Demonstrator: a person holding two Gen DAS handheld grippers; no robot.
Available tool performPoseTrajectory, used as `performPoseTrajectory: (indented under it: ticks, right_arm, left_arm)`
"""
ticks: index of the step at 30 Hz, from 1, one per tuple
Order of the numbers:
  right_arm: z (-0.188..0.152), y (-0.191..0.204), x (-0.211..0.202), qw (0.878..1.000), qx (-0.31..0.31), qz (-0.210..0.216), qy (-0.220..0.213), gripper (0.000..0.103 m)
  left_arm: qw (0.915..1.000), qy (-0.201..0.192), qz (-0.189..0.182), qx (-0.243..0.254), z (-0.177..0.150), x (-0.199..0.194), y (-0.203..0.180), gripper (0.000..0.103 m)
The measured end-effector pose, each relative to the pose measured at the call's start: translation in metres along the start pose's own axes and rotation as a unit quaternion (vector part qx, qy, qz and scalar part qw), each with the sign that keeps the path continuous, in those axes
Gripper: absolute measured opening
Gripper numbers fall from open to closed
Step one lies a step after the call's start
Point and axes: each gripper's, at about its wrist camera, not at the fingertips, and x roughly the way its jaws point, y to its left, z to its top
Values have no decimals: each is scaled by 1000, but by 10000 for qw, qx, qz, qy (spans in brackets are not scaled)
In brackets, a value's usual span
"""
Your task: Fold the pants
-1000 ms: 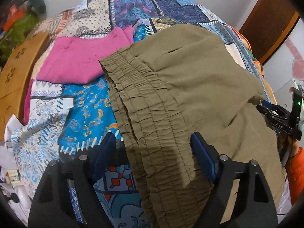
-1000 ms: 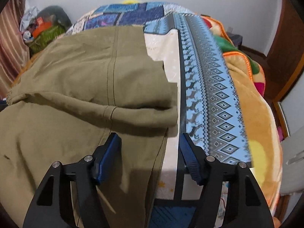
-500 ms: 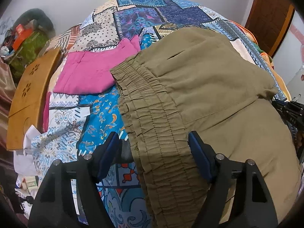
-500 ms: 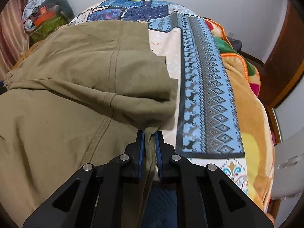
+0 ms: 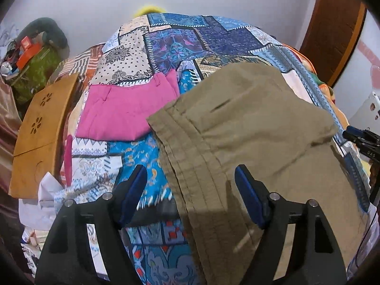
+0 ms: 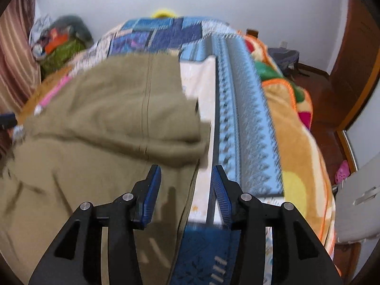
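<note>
Olive-green pants [image 5: 256, 128] lie folded on a patchwork bedspread [image 5: 190, 38], their elastic waistband [image 5: 185, 156] running toward me. My left gripper [image 5: 191, 185] is open and empty, its fingers either side of the waistband edge, above it. In the right wrist view the pants [image 6: 114, 118] show a folded-over layer with a seam. My right gripper [image 6: 185, 185] is open and empty over the pants' right edge. The right gripper also shows at the left wrist view's right edge [image 5: 363, 140].
Folded pink pants [image 5: 128, 111] lie beyond the waistband on the bedspread. A wooden board [image 5: 40, 128] leans at the left. Clutter is piled at the far left [image 5: 35, 54]. An orange blanket [image 6: 299, 137] hangs off the bed's right side, near a wooden door [image 6: 356, 54].
My right gripper shut on the pants' edge half a second ago and has now opened and let go. Both grippers have pulled back and lifted a little.
</note>
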Motion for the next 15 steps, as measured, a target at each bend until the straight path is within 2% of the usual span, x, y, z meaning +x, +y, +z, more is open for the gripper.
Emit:
performPoseTrajectory:
  ticks: [3, 4, 8, 11, 12, 13, 14, 15]
  right_arm:
    - [14, -3, 3, 9998, 79, 40, -199, 59]
    - [19, -3, 7, 9997, 79, 41, -246, 60]
    - [27, 3, 31, 9998, -120, 13, -149, 60]
    - [27, 7, 59, 9996, -260, 14, 81, 60]
    - [26, 6, 64, 9996, -244, 88, 116, 60]
    - [25, 6, 69, 9995, -201, 178, 134, 52]
    - [24, 7, 72, 9994, -163, 291, 130, 39]
    - [23, 8, 74, 9990, -129, 411, 140, 37]
  left_arm:
    - [9998, 146, -141, -61, 8, 15, 1, 76]
    - [9995, 220, -204, -84, 10, 22, 1, 76]
    - [9986, 451, -277, 6, 8, 43, -8, 76]
    - [9987, 451, -133, 202, 3, 52, -17, 79]
    - [9988, 419, -134, 203, 2, 54, -18, 79]
    - [9990, 385, -151, 174, 1, 55, -17, 79]
    - [9991, 352, -163, 154, 1, 56, -16, 79]
    - [9992, 325, -175, 163, 0, 56, -16, 79]
